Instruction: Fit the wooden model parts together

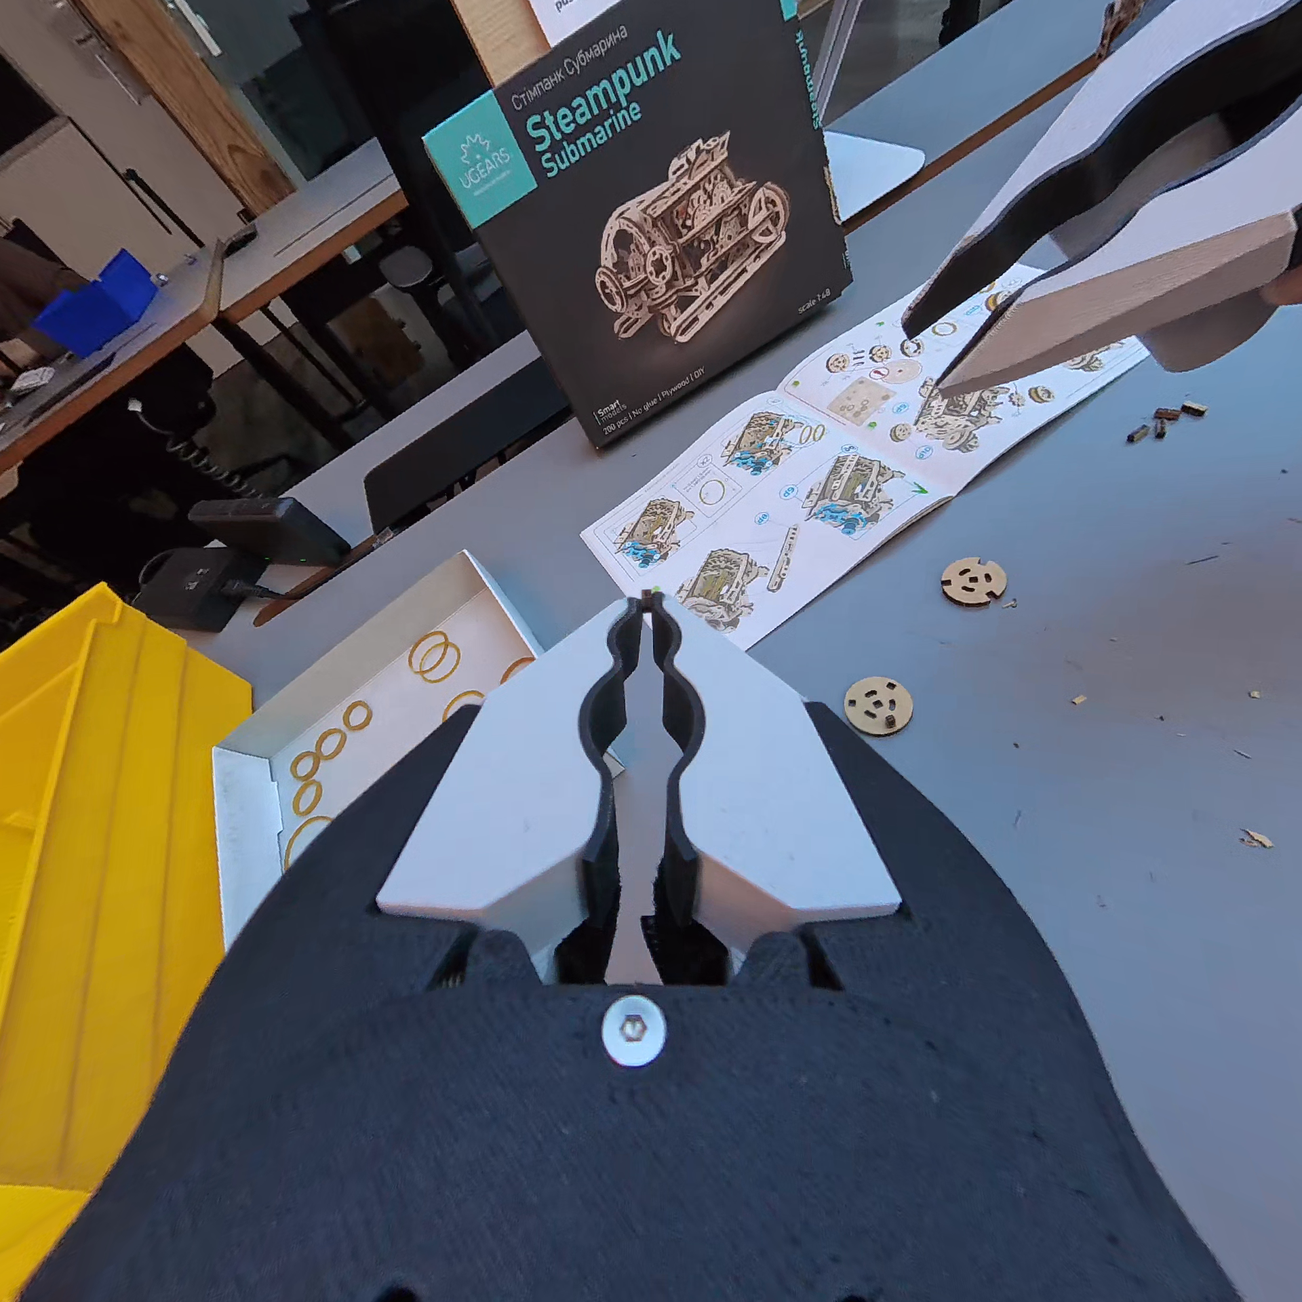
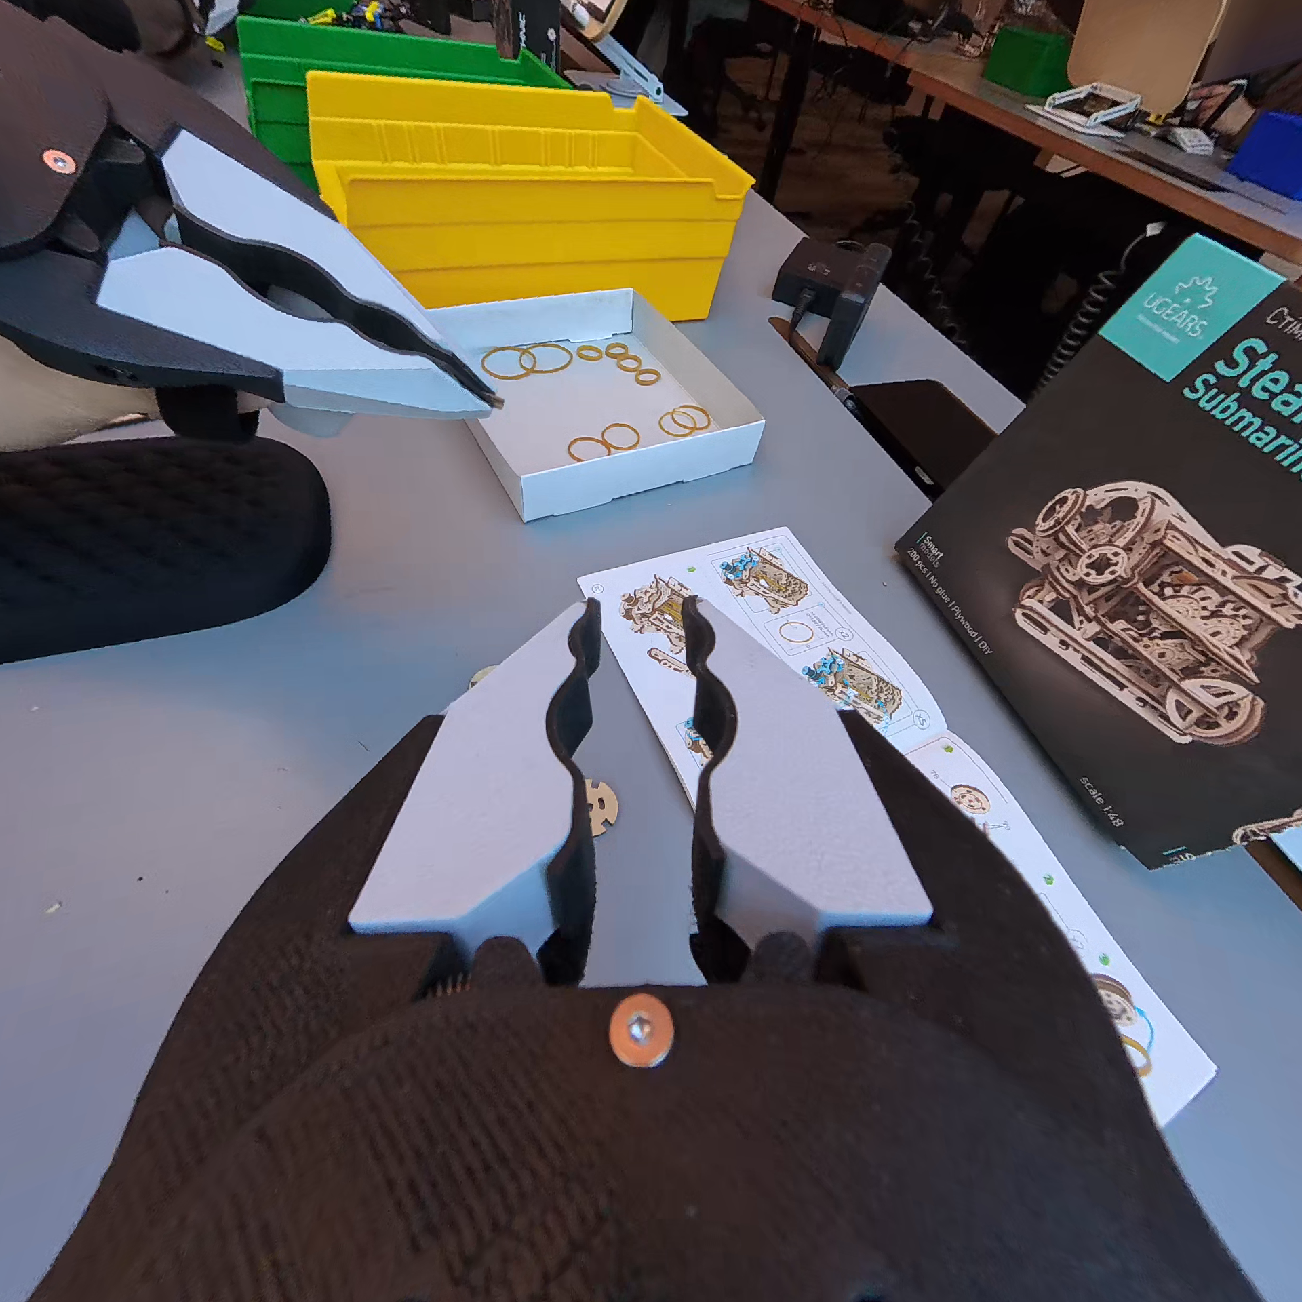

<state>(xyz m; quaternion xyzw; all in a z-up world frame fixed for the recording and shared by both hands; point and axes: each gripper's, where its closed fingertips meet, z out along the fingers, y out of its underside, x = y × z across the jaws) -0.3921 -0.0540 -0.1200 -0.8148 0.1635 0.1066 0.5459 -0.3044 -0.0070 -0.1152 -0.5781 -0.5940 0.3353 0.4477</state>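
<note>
My left gripper [image 1: 648,604] is shut on a tiny dark wooden piece [image 1: 648,599] pinched at its fingertips, held above the grey table. It also shows in the right wrist view [image 2: 493,403] at upper left, over the white tray. My right gripper [image 2: 641,607] is open and empty, hovering over the table beside the instruction booklet [image 2: 866,676]. In the left wrist view it [image 1: 926,356] hangs over the booklet [image 1: 810,479]. Two round slotted wooden discs [image 1: 974,581] [image 1: 878,706] lie flat on the table. One disc [image 2: 602,807] shows between my right fingers.
A white tray [image 2: 634,486] holding several rubber bands sits by a yellow bin [image 2: 528,197] and a green bin [image 2: 352,56]. The dark model kit box [image 1: 655,232] stands upright behind the booklet. Small wooden bits [image 1: 1162,419] and splinters lie at the right. A black cushioned seat [image 2: 141,528] is at the left. Left tips to right tips: about 11 centimetres. The disc [image 2: 602,807] is closer to my right gripper, around 11 centimetres from its tips; the left tips are 15 centimetres off. The left camera catches it too, in the left wrist view [image 1: 965,570].
</note>
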